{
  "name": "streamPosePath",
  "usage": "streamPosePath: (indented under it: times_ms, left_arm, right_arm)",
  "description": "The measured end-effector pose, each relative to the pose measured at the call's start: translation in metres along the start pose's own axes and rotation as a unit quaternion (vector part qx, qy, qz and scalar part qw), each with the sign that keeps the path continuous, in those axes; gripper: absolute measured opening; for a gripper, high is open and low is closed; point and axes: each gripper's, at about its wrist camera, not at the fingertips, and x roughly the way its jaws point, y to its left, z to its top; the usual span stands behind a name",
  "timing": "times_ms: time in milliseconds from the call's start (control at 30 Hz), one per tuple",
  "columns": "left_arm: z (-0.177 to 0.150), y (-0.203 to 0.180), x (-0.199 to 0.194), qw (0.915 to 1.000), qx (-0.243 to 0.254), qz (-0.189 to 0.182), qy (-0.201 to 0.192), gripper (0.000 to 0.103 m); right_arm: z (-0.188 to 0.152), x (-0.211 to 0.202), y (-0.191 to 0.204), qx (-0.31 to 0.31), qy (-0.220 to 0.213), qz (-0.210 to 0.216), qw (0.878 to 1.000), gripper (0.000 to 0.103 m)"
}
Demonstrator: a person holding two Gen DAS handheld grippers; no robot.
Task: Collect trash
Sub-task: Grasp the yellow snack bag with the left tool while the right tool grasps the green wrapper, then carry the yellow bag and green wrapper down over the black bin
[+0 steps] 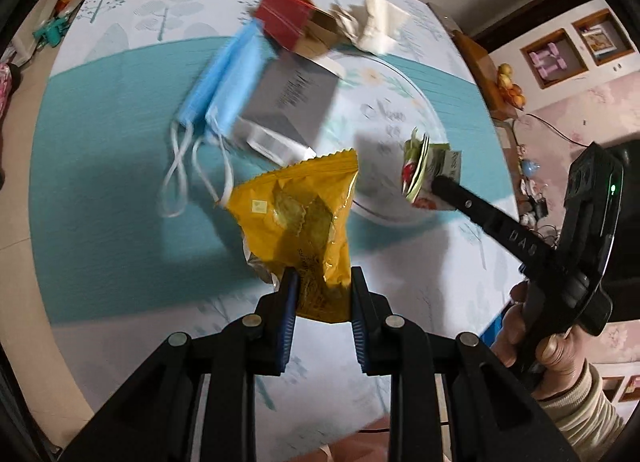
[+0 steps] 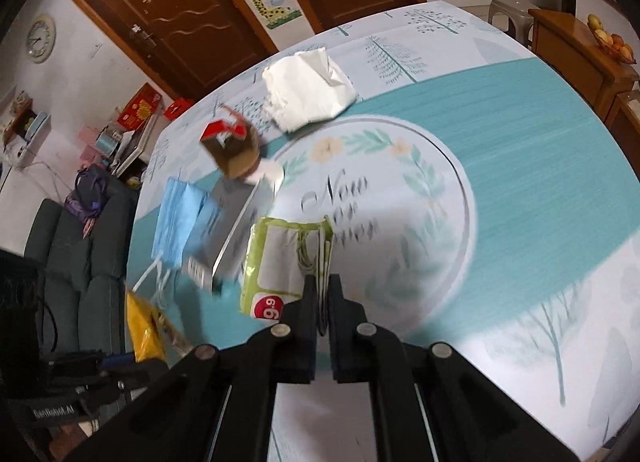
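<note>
Motion blur softens both views; print on the wrappers is mostly unreadable, and the script on the desk (image 2: 520,166) cloth's round medallion is half covered by shadow.

Left gripper (image 1: 323,290): clenched on the lower end of a yellow snack bag (image 1: 302,218), which hangs above the desk. The bag's bottom edge is hidden between the fingers. In the right wrist view only a yellow sliver of it shows at the left edge (image 2: 144,326).

Right gripper (image 2: 322,302): clamped shut on a thin folded green-and-white wrapper (image 2: 280,258) with a red price sticker, lifted over the medallion. From the left wrist view the same wrapper (image 1: 420,166) appears edge-on at the finger's tip, and the person's hand (image 1: 536,346) on the handle shows, sleeve cut off at the frame.

Still lying on the desk: blue face masks (image 1: 224,78) with white loops, a grey box (image 1: 292,102) partly over them, a red-and-brown carton (image 1: 296,24) torn open, crumpled white tissue (image 2: 308,92). The carton's inside cannot be made out.

Only the right wrist view shows doors, a wall clock and a sofa.
</note>
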Motion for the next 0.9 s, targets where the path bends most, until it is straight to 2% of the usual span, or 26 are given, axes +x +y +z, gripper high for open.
streamPosePath:
  times_ms: [167,367,567,733,900]
  left_arm:
    - [-0.035,-0.03,0.007,1.0,-0.001,-0.007,-0.002,0.022]
    - [-0.09,-0.07,0.014,0.9999,-0.006,0.005,-0.011,0.022]
    - [-0.134,-0.106,0.015,0.9963,0.001,0.055,-0.066,0.021]
    - [-0.148,-0.128,0.033,0.9913,-0.005,0.083,-0.102,0.021]
    - [-0.143,-0.151,0.049,0.986,0.004,0.116,-0.12,0.02]
  right_arm:
    - [-0.032,-0.029,-0.02,-0.007,0.008,0.013,1.0,0.004]
    - [-0.075,-0.068,-0.056,-0.025,0.021,0.022,0.999,0.004]
    - [-0.111,-0.108,-0.09,-0.067,0.021,0.033,0.997,0.004]
    - [-0.127,-0.138,-0.119,-0.089,0.017,0.045,0.995,0.004]
    - [-0.137,-0.161,-0.139,-0.11,0.008,0.055,0.992,0.004]
